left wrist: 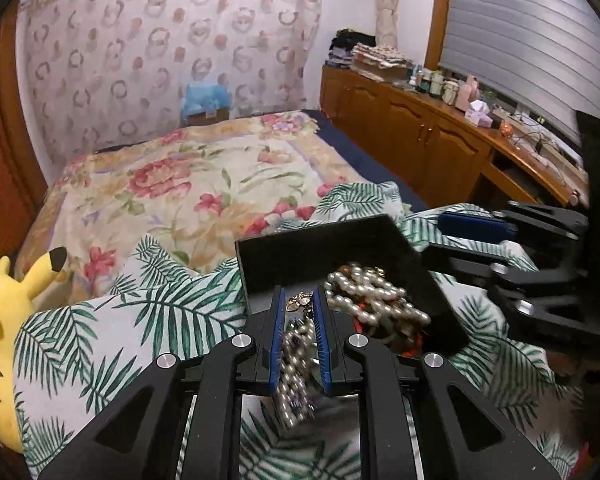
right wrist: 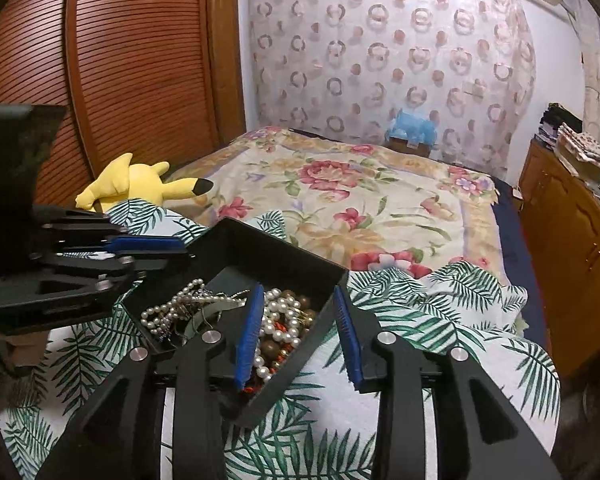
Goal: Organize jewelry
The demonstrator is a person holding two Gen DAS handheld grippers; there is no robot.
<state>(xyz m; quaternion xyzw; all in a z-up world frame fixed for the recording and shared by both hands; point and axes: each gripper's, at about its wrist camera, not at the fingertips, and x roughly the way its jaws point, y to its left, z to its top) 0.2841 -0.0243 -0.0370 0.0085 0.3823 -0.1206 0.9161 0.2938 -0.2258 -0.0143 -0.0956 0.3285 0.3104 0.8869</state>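
Clamping a pearl strand [left wrist: 296,364] over the black box [left wrist: 340,248], left claw [left wrist: 299,300], right claw [right wrist: 296,300] released, jaws straddling the box's near wall, beads between.

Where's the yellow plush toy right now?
The yellow plush toy lies on the bed's left side in the right wrist view, against the wooden wardrobe, beyond the black jewelry box on the palm-leaf cloth.
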